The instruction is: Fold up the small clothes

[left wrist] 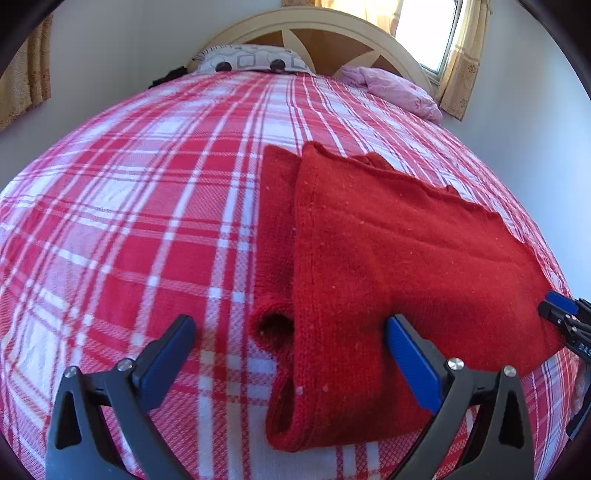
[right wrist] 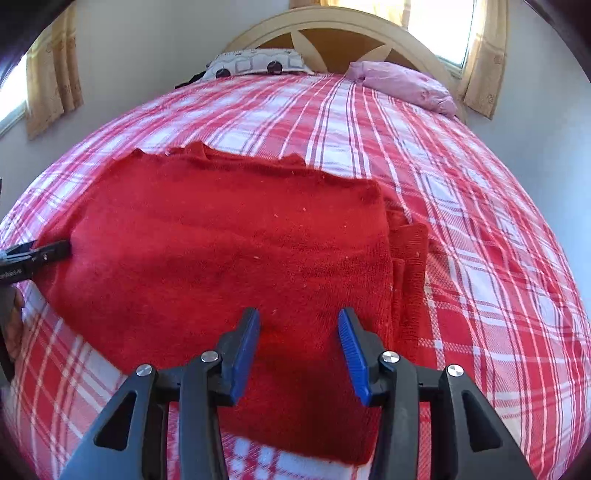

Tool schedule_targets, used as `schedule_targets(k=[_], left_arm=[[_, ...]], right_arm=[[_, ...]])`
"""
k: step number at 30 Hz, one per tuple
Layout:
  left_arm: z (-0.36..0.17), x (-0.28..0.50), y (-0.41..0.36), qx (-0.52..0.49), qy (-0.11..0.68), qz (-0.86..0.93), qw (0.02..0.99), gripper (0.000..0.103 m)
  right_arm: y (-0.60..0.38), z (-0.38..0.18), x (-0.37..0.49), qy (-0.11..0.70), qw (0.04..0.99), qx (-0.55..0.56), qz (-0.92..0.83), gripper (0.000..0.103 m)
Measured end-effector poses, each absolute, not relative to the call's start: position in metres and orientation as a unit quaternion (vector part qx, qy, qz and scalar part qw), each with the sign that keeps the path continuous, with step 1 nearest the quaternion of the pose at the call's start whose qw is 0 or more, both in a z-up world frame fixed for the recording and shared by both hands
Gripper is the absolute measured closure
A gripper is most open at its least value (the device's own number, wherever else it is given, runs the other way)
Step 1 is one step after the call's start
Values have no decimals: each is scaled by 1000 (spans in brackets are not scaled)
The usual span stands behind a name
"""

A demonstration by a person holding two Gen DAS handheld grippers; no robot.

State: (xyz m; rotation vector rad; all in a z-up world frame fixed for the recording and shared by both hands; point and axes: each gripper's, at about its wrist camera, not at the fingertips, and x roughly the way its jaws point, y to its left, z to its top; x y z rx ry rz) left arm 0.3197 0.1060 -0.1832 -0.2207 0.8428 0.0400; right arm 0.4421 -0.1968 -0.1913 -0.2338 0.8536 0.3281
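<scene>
A red knitted sweater (right wrist: 229,254) lies partly folded on a bed (left wrist: 122,229) covered in a red-and-white plaid sheet, both sleeves already turned in along its sides, one cuff (left wrist: 273,326) gaping open toward the left wrist camera. The left gripper (left wrist: 291,341) hovers spread wide over the garment's near-left edge, its blue pads clear of the cloth and holding nothing. The right gripper (right wrist: 299,332) hangs over the near hem with its jaws partly apart, the knit showing between them but not pinched. Two pillows, one patterned (left wrist: 251,61) and one pink (left wrist: 391,86), rest against the curved headboard (left wrist: 317,26) well beyond the work.

The sweater looks soft, light and thick-knit: likely to sag and stretch if lifted by a single layer, yet grippy enough not to slip from the pads. The surest hold appears to be the two near corners of the hem, taking all layers together, so the lower half can be carried up toward the collar.
</scene>
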Motion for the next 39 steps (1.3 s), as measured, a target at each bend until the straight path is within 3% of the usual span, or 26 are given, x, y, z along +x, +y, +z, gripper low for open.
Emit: schedule_targets(k=[11,16,25,35,38,39], left_arm=[[-165,276,179,-101,363,109,920,0],[-180,271,211,-184,364,95,908,0],[-188,274,215,-219,366,54,903,0],[-188,272,220,-244,354,39,902,0],[-186,276,221,-251,356,11,900,2],[-184,281,221,-252,358,1,899,6]], right_arm=[[-94,-177,370,358,871,-186,280,52],[-20,-191,337,331,849,-243,333,44],[54,-223,323,282,844,-345,299,44],[76,-232,334,266,854,-356,270,44],[70,-231,337,273,859,-333,278,49],[70,-231,335,270,859,-334,280,59]])
